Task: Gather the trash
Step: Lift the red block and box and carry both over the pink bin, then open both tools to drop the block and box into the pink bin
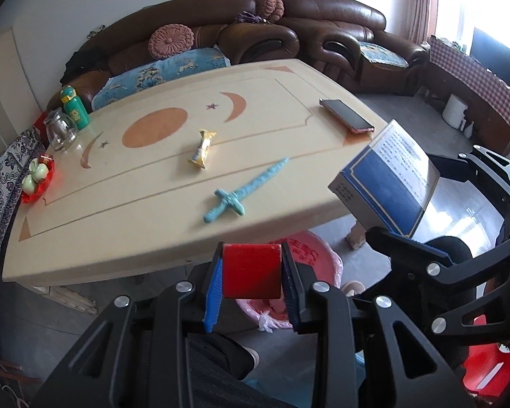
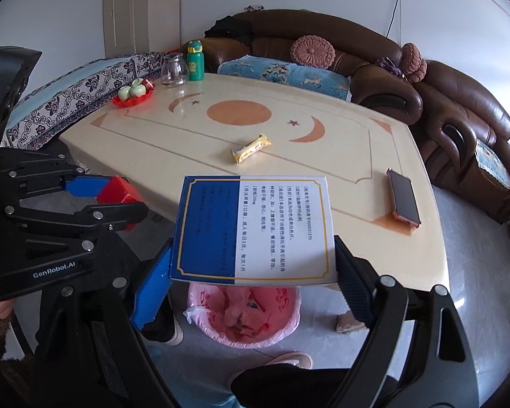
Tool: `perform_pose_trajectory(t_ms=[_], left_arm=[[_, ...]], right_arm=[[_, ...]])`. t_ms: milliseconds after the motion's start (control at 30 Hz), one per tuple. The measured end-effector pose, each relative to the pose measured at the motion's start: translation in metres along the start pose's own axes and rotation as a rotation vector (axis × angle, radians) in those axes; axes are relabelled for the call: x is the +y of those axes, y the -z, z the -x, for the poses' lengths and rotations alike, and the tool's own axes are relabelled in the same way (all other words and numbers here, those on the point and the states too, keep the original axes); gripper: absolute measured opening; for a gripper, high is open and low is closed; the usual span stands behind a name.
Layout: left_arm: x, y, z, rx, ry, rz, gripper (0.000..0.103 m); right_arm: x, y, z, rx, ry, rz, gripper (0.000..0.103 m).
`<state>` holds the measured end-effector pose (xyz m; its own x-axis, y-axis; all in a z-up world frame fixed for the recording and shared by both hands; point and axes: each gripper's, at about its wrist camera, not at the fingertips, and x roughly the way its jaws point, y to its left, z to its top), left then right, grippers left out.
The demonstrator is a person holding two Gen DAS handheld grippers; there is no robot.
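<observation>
My left gripper (image 1: pixel 251 272) is shut on a small red box (image 1: pixel 251 270), held just off the table's near edge above the pink-lined trash bin (image 1: pixel 318 261); the red box also shows in the right wrist view (image 2: pixel 120 190). My right gripper (image 2: pixel 253 272) is shut on a blue and white medicine box (image 2: pixel 255 227), held over the bin (image 2: pixel 244 316); the medicine box also shows in the left wrist view (image 1: pixel 387 183). A yellow snack wrapper (image 1: pixel 203 149) (image 2: pixel 251 148) lies mid-table. A blue toy sword (image 1: pixel 244 192) lies near the front edge.
On the cream table (image 1: pixel 119 204): a phone (image 1: pixel 346 115) (image 2: pixel 403 198) at the right edge, a glass jar (image 1: pixel 59 131), a green bottle (image 1: pixel 74 108), a red dish with green cups (image 1: pixel 37 176). Brown sofas (image 1: pixel 289 34) stand behind. A foot (image 2: pixel 348 323) is beside the bin.
</observation>
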<state>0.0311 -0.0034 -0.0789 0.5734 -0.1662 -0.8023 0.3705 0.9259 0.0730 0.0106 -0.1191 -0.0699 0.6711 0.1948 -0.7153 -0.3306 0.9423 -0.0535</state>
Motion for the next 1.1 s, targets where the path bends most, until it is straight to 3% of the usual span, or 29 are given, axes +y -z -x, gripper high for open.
perform_pose_trajectory(t_ms=[400,1100], left_arm=[[-0.009,0.031,-0.045,0.086,0.065,0.017,0.030],[-0.005,0.048,-0.180,0.294,0.155,0.050,0.030]], right_arm=[[0.003,0.044,-0.040,0.097,-0.012,-0.030,0.085],[-0.027,0.107,-0.153,0.293,-0.039,-0.074,0.085]])
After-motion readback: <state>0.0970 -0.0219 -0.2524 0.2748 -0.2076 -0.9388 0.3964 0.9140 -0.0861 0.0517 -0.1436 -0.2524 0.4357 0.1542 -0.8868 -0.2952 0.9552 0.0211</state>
